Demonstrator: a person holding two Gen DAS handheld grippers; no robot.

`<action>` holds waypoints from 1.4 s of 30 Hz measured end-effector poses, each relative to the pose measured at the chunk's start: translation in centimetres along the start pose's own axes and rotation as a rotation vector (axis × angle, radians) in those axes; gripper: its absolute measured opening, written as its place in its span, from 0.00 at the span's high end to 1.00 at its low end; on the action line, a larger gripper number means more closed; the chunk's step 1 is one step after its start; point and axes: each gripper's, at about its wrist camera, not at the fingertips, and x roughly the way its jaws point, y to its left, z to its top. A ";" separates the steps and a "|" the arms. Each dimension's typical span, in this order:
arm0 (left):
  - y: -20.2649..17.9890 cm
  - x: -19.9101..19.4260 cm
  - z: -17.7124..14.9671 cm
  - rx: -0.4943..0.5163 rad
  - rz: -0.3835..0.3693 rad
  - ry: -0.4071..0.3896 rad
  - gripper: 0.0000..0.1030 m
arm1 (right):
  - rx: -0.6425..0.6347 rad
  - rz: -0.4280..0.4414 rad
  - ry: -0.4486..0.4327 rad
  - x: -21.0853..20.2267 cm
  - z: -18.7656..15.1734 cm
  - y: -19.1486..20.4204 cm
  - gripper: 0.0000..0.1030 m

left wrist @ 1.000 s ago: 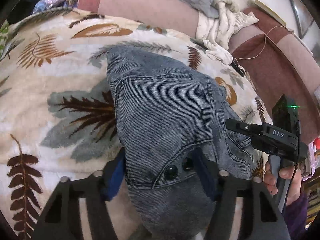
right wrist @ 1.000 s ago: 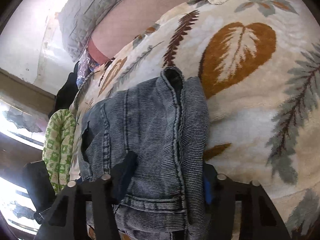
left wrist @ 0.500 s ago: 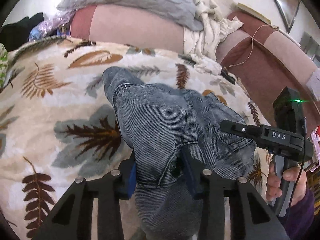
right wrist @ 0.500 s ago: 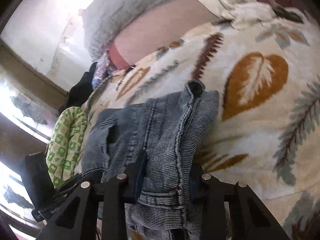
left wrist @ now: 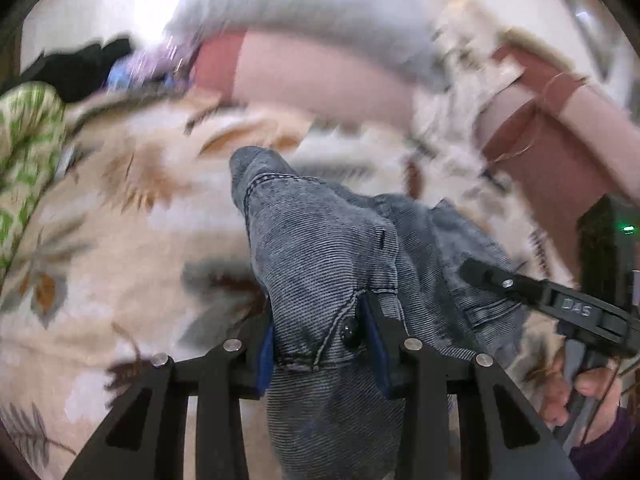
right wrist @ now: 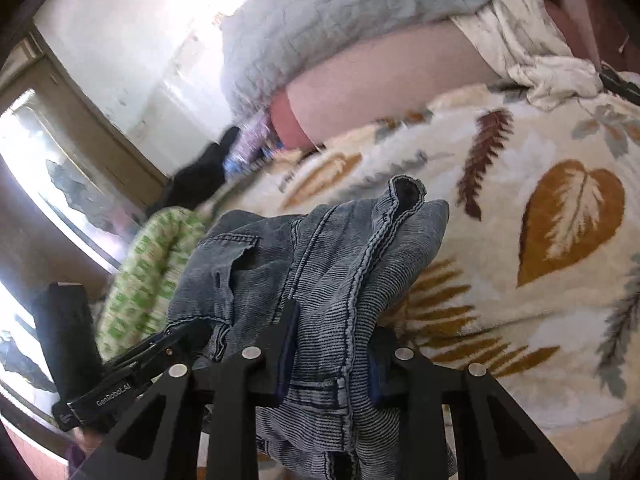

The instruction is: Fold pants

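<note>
Pants (left wrist: 320, 248) pinched between each claw's pads.

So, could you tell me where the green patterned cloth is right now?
The green patterned cloth lies at the left edge of the leaf-print blanket, left of the pants.

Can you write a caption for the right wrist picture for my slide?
Right gripper clamped on grey-blue jeans above a leaf-print blanket.

Home bedroom: leaf-print blanket (right wrist: 500, 320), grey quilt (right wrist: 328, 12), pink bolster (right wrist: 384, 92), window (right wrist: 44, 184).
</note>
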 end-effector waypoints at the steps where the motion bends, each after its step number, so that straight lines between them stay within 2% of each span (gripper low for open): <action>1: 0.4 0.8 -0.3 -0.018 0.032 0.031 0.60 | -0.003 -0.026 0.026 0.8 -0.3 -0.3 0.71; 4: 0.6 1.1 -0.7 -0.018 0.064 0.038 0.55 | -0.012 -0.129 0.086 2.5 -1.3 -1.3 0.68; 6: 0.3 0.6 -0.9 0.000 0.084 0.025 0.52 | 0.017 -0.124 0.095 2.3 -1.3 -1.8 0.64; 8: -0.1 0.1 -1.2 0.032 0.128 0.005 0.48 | 0.034 -0.122 0.102 1.9 -1.2 -2.1 0.50; 10: -0.6 -0.9 -1.5 0.069 0.156 -0.025 0.47 | 0.025 -0.151 0.101 1.2 -1.2 -2.1 0.40; 12: -0.9 -2.2 -1.7 0.101 0.204 -0.074 0.47 | 0.018 -0.168 0.079 -0.3 -1.3 -2.0 0.38; 13: -1.2 -3.1 -1.8 0.129 0.243 -0.115 0.46 | 0.016 -0.158 0.058 -1.3 -1.3 -1.9 0.38; 16: -1.9 -5.5 -1.7 0.177 0.332 -0.225 0.23 | -0.035 -0.197 -0.052 -4.7 -1.5 -0.9 0.32; 19: -2.7 -7.8 -1.6 0.176 0.397 -0.328 0.20 | -0.168 -0.283 -0.177 -7.9 -2.3 1.5 0.29; 21: -3.1 -8.8 -1.7 0.166 0.432 -0.346 0.14 | -0.227 -0.320 -0.260 -9.8 -3.4 3.0 0.20; 23: -3.4 -10.0 -2.3 0.151 0.460 -0.360 0.12 | -0.277 -0.356 -0.342 -11.6 -5.0 4.5 0.02; 25: -3.7 -10.9 -3.0 0.138 0.449 -0.366 0.12 | -0.329 -0.381 -0.398 -12.8 -6.1 5.8 0.01; 27: -4.0 -11.7 -3.7 0.117 0.410 -0.335 0.12 | -0.411 -0.404 -0.444 -13.6 -7.1 7.6 0.00; 29: -4.3 -12.3 -4.1 0.108 0.407 -0.325 0.12 | -0.481 -0.442 -0.497 -14.4 -8.2 9.4 0.00; 33: -4.9 -14.3 -5.2 0.109 0.426 -0.397 0.12 | -0.556 -0.445 -0.615 -16.1 -9.9 12.1 0.00; 37: -4.9 -16.1 -5.7 0.113 0.454 -0.460 0.12 | -0.540 -0.418 -0.622 -16.8 -10.1 13.3 0.00; 42: -5.1 -17.1 -5.9 0.141 0.464 -0.474 0.12 | -0.510 -0.382 -0.603 -16.5 -9.7 13.6 0.00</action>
